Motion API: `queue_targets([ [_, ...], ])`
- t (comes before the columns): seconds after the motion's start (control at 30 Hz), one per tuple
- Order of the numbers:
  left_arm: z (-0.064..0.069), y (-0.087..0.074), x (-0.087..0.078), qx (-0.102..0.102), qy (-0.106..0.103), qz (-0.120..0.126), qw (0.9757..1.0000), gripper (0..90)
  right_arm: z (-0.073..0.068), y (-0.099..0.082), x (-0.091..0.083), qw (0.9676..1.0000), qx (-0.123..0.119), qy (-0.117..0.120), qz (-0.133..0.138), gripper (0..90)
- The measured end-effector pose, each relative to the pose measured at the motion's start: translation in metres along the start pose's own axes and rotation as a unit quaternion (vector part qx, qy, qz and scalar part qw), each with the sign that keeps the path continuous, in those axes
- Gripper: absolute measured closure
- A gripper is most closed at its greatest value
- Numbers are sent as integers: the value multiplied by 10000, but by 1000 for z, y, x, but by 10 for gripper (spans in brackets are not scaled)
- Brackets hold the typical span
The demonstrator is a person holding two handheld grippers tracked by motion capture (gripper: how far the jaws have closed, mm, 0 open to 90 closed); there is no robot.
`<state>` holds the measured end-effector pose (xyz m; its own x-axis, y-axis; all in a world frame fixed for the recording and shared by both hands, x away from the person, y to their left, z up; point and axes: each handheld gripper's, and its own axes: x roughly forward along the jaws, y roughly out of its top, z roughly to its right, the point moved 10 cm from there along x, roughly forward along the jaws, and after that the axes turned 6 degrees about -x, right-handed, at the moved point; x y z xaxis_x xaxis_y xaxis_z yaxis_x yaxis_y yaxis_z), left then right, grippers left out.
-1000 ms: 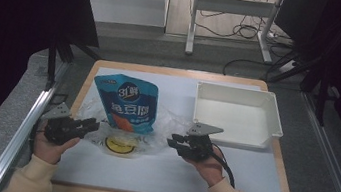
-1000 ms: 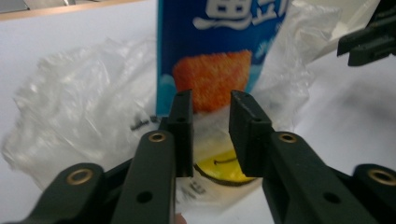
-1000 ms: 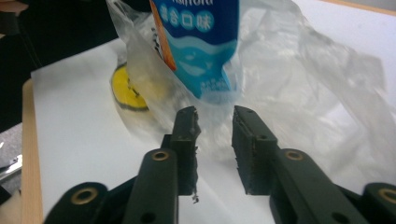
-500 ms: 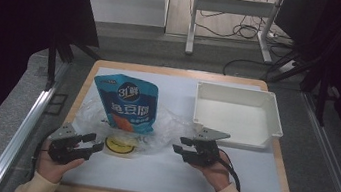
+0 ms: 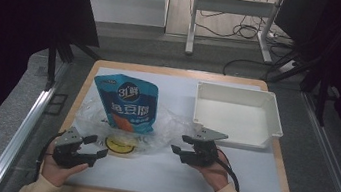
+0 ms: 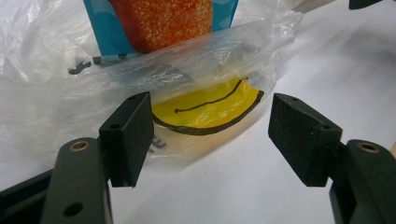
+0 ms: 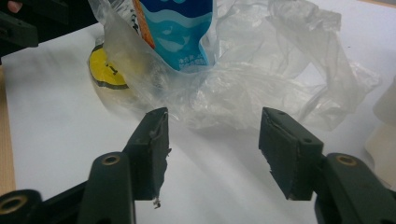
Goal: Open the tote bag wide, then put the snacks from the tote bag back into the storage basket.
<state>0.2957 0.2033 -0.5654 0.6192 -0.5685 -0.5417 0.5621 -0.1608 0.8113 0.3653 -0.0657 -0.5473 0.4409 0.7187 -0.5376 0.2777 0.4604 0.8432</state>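
**Resting both grippers in front of the bagged pouch**

Starting at the lower left of the high view, the left gripper (image 5: 92,146) sits low over the white mat (image 5: 248,177). Its jaws have just been opening and now stand wide apart, with nothing between them. In the left gripper view they frame the yellow round print (image 6: 210,106) on the clear plastic bag (image 6: 42,93), but the pads do not touch it.

In the middle left, the blue pouch (image 5: 128,103) lies flat, half inside the crumpled bag. Its long axis runs from the bottom of the frame to the top, a little tilted; the blue top edge points to the far side of the table, the orange part to the person.

To the right of centre, the right gripper (image 5: 182,145) has also just been opening its jaws. They are apart and empty, just beside the bag's edge.

At the upper right stands a white tray (image 5: 276,122). The mat covers a wooden table (image 5: 83,89). Behind it are a grey floor (image 5: 131,40), cables and a metal stand.
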Motion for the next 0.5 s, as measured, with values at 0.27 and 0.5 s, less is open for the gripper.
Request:
queue_targets([
  [0.27, 1, -3, 1, 88, 53, 13, 9999, 298, -1, 5, 0, 9999, 95, 53, 43, 378],
  [0.5, 3, -6, 4, 113, 49, -47, 9999, 280, -1, 11, -1, 9999, 52, 68, 85, 373],
])
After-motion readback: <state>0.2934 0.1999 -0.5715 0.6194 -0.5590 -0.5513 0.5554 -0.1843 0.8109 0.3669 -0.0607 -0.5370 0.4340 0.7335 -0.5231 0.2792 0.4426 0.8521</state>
